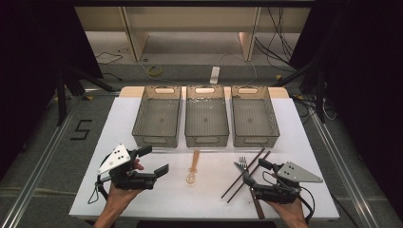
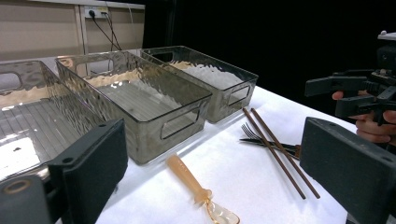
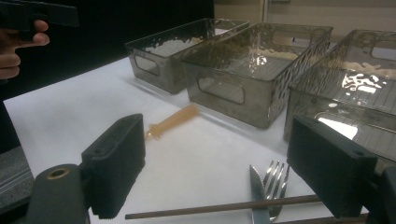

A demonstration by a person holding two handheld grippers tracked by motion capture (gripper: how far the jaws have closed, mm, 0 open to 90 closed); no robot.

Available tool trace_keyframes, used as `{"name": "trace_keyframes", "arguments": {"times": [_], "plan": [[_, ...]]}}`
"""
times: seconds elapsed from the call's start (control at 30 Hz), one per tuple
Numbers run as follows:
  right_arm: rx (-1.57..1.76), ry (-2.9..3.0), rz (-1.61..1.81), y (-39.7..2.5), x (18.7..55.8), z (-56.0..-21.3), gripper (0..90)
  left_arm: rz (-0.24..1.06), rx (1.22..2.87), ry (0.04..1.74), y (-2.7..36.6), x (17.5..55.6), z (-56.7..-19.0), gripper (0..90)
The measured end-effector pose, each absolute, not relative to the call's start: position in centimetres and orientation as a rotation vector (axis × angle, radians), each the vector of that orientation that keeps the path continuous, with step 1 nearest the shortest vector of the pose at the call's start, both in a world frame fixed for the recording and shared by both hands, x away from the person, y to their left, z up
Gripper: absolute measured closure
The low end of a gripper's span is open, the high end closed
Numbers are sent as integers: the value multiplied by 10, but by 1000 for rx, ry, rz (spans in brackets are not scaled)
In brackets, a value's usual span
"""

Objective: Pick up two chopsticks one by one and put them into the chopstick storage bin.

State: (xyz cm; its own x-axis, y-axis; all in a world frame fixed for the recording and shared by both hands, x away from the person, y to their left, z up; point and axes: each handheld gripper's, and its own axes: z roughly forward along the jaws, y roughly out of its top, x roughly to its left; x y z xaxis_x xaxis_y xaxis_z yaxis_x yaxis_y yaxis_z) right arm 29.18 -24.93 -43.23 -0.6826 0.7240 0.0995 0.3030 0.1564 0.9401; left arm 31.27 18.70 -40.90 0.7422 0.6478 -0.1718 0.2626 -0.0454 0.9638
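Cutlery (image 1: pixel 247 173) lies beside right gripper (image 1: pixel 259 174), fingers spread.

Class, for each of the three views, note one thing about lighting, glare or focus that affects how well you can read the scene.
High view: the white table is evenly lit while the surroundings fall dark. Left gripper view: the near jaws are soft and out of focus, and the bins show rippled glare. Right gripper view: dimmer overall, with bright reflections on the nearest bin.

Three bins (image 1: pixel 157 116), two chopsticks (image 1: pixel 243 173), one spoon (image 1: pixel 193 166), one fork (image 1: pixel 243 163), perhaps one knife (image 3: pixel 257 186).
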Motion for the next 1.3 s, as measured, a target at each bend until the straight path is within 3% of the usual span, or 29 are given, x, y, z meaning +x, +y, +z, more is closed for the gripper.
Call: {"name": "trace_keyframes", "arguments": {"times": [0.73, 1.3], "plan": [[842, 2351, 1300, -255, 318, -411, 211, 371, 1627, 741, 187, 313, -408, 73], [536, 2677, 706, -263, 363, -407, 296, 378, 1633, 738, 187, 314, -408, 73]]}}
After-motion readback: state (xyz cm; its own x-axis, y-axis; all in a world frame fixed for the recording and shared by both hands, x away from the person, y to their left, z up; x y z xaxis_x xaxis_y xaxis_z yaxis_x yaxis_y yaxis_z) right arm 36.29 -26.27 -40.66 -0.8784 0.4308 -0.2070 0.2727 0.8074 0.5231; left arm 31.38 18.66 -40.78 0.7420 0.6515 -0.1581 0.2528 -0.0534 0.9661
